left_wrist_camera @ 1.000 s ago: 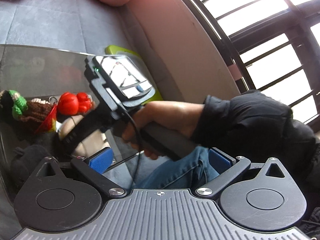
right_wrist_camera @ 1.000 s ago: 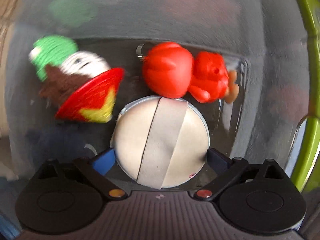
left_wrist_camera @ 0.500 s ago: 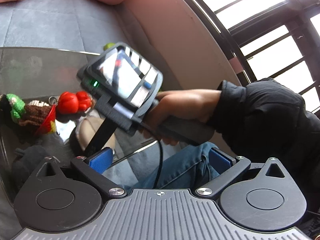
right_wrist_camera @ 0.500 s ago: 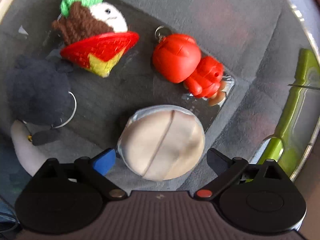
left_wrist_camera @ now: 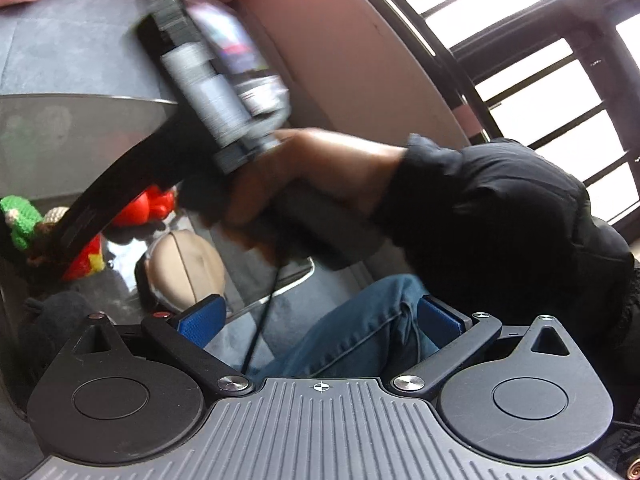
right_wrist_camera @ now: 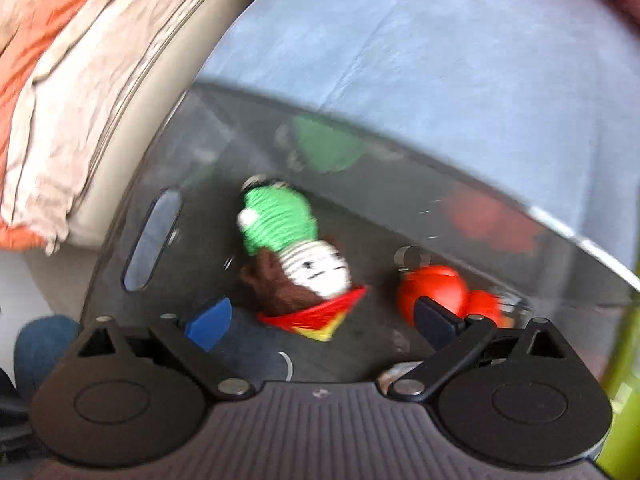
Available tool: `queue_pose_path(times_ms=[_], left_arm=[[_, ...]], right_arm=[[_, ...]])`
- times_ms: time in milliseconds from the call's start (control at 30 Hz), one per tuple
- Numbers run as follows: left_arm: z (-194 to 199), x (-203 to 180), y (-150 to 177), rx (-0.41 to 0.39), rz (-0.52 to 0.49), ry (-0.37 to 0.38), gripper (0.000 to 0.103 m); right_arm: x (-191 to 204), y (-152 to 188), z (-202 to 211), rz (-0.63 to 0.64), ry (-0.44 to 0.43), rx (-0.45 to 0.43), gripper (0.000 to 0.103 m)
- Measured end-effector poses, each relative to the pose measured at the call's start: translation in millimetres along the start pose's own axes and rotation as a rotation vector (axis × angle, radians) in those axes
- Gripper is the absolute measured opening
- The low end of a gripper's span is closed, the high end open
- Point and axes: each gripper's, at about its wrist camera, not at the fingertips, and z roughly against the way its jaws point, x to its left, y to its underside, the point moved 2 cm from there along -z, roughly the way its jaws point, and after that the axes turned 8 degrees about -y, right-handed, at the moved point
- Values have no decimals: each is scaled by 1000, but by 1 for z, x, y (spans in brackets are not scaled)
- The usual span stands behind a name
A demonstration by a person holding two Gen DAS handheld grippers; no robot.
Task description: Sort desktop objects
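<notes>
We note a glass tabletop (right_wrist_camera: 400,168) bearing a crocheted doll (right_wrist_camera: 300,264), red figure keychain (right_wrist_camera: 436,292), beige disc (left_wrist_camera: 188,268).

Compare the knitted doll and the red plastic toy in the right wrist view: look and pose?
The knitted doll is yarn, multicoloured: green hat, white face, brown hair, red skirt. The red toy is smooth plastic, all red, with a metal ring on top. The doll shows whole; the toy is partly hidden. Both lie on the glass table.

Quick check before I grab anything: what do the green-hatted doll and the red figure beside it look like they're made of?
Green-hatted doll with brown hair and red-yellow skirt: looks like crocheted yarn, matte; ribbed stitch rows show on the hat and face, though the frame is blurred.

Red round-headed keychain figure: probably moulded plastic or vinyl, smooth and slightly glossy, with a metal ring at its head.

Both lie in a clear-walled bin, likely plastic.
</notes>
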Motion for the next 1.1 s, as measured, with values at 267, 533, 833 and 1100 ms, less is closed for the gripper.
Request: queue_pose_path(times_ms=[267, 533, 833, 1100], left_arm=[[0, 9, 1, 2, 23, -3, 103], [-13, 23, 2, 53, 44, 38, 103], [-35, 19, -2, 100, 71, 105, 103], [-70, 14, -9, 104, 166, 179, 103]], right_arm=[[-3, -8, -77, 2, 129, 40, 66], [-14, -4, -57, -47, 90, -27, 76], [-39, 110, 110, -232, 12, -504, 103], [-161, 228, 109, -813, 129, -604, 103]])
